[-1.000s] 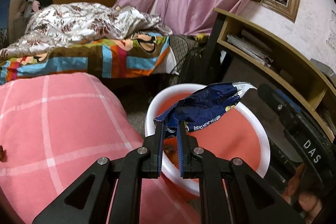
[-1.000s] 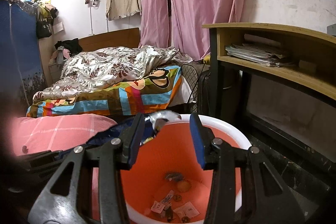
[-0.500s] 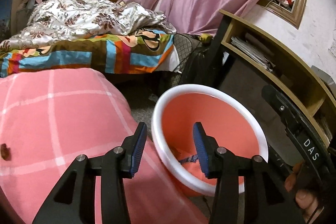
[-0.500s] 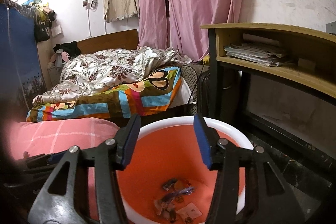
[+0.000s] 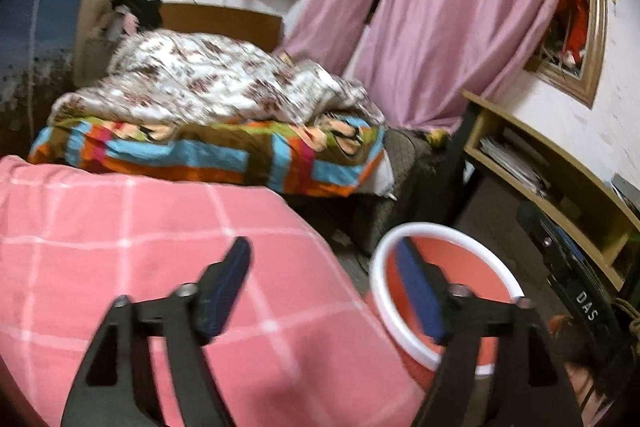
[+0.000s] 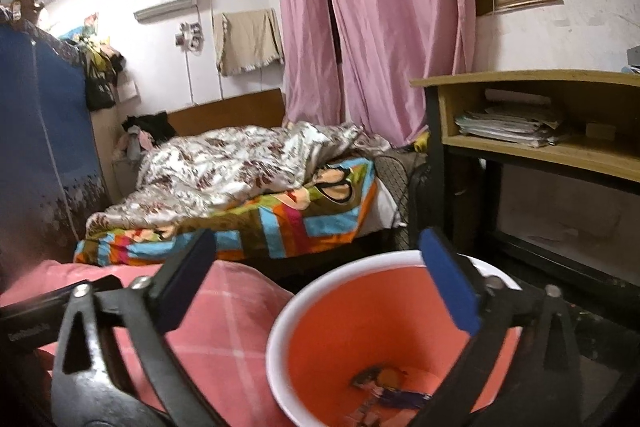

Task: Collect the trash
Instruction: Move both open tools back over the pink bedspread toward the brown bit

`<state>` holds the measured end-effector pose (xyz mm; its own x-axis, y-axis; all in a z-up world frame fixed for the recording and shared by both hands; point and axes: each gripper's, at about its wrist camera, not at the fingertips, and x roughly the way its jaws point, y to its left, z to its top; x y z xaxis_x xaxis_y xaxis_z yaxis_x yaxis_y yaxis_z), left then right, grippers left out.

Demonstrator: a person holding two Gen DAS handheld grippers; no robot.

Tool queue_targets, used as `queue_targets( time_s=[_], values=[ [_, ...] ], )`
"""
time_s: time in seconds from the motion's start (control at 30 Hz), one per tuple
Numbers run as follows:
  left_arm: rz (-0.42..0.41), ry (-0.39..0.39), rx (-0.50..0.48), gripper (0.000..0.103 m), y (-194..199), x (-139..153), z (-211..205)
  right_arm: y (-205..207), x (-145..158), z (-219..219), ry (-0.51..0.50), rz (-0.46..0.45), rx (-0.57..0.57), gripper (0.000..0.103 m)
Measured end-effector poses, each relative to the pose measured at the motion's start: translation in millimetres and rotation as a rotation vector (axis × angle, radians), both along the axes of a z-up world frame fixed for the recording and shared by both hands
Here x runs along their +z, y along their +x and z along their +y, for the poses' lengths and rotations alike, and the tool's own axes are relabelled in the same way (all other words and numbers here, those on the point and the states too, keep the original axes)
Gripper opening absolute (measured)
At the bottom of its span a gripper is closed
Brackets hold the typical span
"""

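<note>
The jaws of the left gripper [image 5: 324, 287] and right gripper [image 6: 320, 271] are opening wide, nothing between them. The trash [image 6: 394, 389] in the orange bin [image 6: 320, 339] is blurred and partly cut off.

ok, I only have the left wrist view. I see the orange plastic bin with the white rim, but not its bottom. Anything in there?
Observer: Yes. In the right wrist view, the orange plastic bin with the white rim has a small heap of crumpled wrappers lying at its bottom.
Operator: Is the right gripper carrying anything?
Observer: No. The right gripper has nothing between its blue pads. Its jaws are opening, and the bin sits just beyond them.
</note>
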<state>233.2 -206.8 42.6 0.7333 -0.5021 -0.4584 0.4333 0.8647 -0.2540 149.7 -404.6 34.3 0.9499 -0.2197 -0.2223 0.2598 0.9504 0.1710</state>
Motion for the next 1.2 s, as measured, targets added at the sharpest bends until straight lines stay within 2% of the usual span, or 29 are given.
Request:
queue_targets(
  time_s=[0.03, 0.17, 0.4, 0.77, 1.2],
  values=[
    [-0.014, -0.005, 0.014, 0.089, -1, 2, 6, 0, 1, 4, 0.006, -0.017, 0.010, 0.085],
    [-0.099, -0.021, 0.082, 0.097, -11, 12, 34, 1, 5, 16, 0.019, -0.060, 0.048, 0.085],
    [-0.205, 0.016, 0.154, 0.098, -26, 20, 67, -3, 10, 42, -0.004, -0.138, 0.116, 0.085],
    [-0.255, 0.033, 0.240, 0.099, -48, 12, 118, -7, 12, 75, -0.070, -0.184, 0.196, 0.085],
    [-0.353, 0.021, 0.336, 0.099, -69, 15, 167, -10, 6, 100, -0.123, -0.205, 0.261, 0.085]
  ],
)
